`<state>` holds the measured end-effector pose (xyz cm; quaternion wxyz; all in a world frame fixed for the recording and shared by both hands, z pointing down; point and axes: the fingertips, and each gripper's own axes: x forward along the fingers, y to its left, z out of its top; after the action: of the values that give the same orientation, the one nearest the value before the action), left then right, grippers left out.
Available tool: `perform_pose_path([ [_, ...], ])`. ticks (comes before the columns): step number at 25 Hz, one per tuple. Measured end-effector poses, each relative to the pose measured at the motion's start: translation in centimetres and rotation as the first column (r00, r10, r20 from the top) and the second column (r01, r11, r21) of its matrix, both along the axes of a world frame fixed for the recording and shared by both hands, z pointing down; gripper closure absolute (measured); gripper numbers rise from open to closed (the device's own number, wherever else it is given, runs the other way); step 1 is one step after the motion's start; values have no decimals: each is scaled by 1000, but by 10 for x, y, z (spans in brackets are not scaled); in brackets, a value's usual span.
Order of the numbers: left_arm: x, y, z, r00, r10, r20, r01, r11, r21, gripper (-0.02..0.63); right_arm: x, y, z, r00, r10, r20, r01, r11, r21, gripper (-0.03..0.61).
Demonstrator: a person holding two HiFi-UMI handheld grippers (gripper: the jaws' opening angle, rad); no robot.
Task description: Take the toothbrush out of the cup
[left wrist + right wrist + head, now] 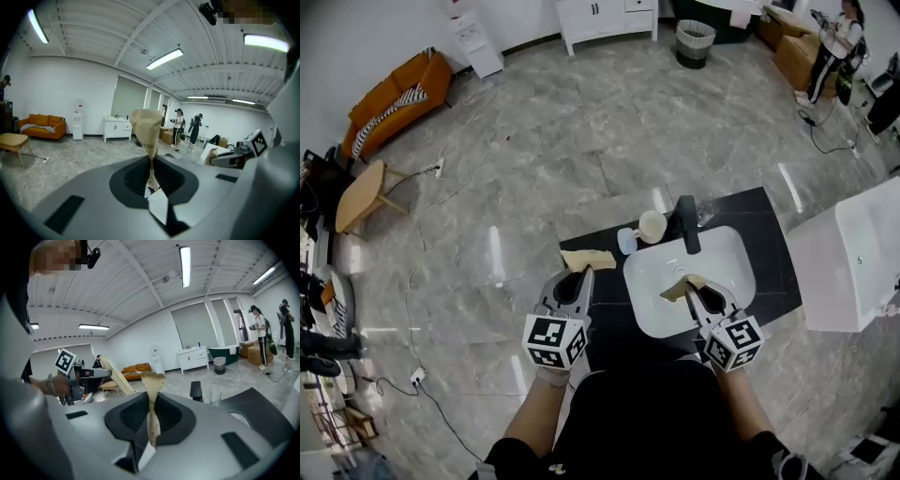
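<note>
A cream cup (652, 226) and a smaller blue cup (626, 241) stand on the black counter (769, 225), left of the black faucet (687, 223). I cannot make out a toothbrush in either cup. My left gripper (580, 273) hangs left of the sink, its jaws shut on a tan paper strip (588, 260) that sticks out in front. In the left gripper view the strip (146, 126) rises from the closed jaws. My right gripper (694, 289) hovers over the white basin (722, 253), shut on a second tan paper strip (680, 288), which the right gripper view (152, 380) also shows.
A clear glass (706, 211) stands right of the faucet. A white box-like unit (853, 262) sits to the right of the counter. Farther off are a bin (694, 42), an orange sofa (394, 98), a wooden table (358, 195), floor cables and people at the back.
</note>
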<state>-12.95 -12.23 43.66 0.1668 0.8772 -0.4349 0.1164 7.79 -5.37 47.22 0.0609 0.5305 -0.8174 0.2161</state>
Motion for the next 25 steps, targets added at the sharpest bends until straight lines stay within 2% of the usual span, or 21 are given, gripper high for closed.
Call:
perform_pose_path([
  [5, -36, 27, 15, 993, -108, 37, 109, 994, -24, 571, -36, -13, 4, 990, -138, 6, 138, 990, -2, 522],
  [12, -72, 64, 33, 974, -221, 46, 223, 973, -63, 572, -76, -17, 1, 964, -267, 6, 267, 964, 6, 522],
  [18, -83, 90, 50, 963, -267, 44, 270, 959, -88, 572, -96, -9, -1, 935, -355, -12, 355, 935, 19, 522],
  [22, -78, 98, 58, 964, -265, 34, 267, 959, -96, 572, -106, -2, -2, 914, -403, -38, 404, 914, 23, 522],
  [25, -73, 102, 63, 964, -261, 45, 265, 958, -108, 572, -108, 3, 1, 911, -412, -35, 413, 911, 21, 522],
])
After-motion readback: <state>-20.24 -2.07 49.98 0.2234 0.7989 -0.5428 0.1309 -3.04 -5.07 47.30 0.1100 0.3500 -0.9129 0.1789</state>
